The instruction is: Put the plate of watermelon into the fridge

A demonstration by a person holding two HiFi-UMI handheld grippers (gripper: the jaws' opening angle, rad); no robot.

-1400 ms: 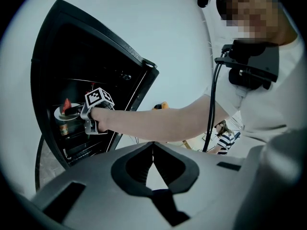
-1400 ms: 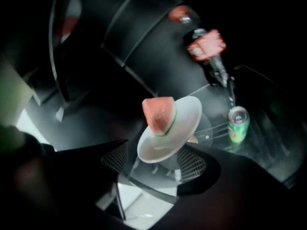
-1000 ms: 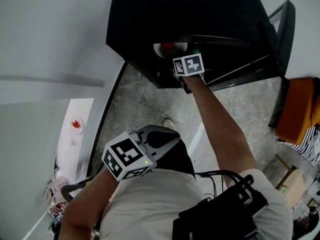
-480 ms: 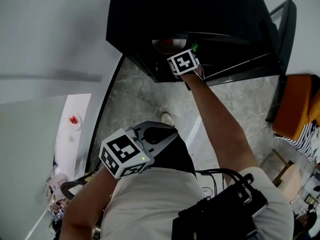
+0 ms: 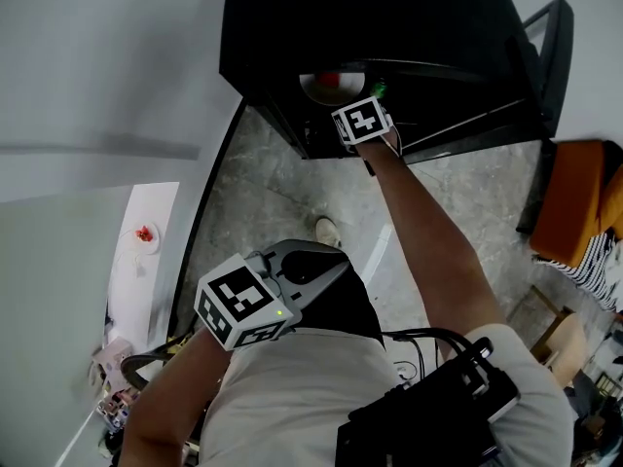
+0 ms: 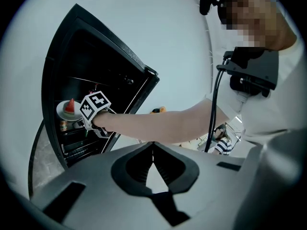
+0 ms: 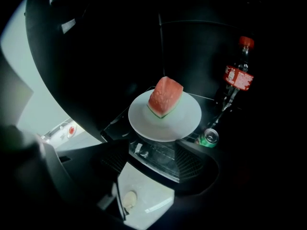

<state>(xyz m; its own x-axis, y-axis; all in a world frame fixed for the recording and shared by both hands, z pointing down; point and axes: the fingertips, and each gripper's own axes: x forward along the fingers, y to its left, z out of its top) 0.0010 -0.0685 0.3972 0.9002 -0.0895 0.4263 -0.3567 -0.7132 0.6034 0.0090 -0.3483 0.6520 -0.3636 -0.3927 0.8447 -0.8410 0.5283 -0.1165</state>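
Right gripper (image 7: pixel 151 147) parted, plate (image 7: pixel 184 120) apparently beyond it

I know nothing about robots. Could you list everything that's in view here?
fridge: one, black, door open, in front of the person
plate: one, white, on a shelf inside the fridge
watermelon: one piece, red with green rind, on the plate
bottle: one, dark with a red cap and label, in the fridge to the right of the plate
can: one, green, by the plate's right edge
seat: one, orange, on the floor at the right
table: one, white, far left
bystander: one, striped top, far right
right tongs: open, empty, just short of the plate
left tongs: shut, empty, by the person's waist
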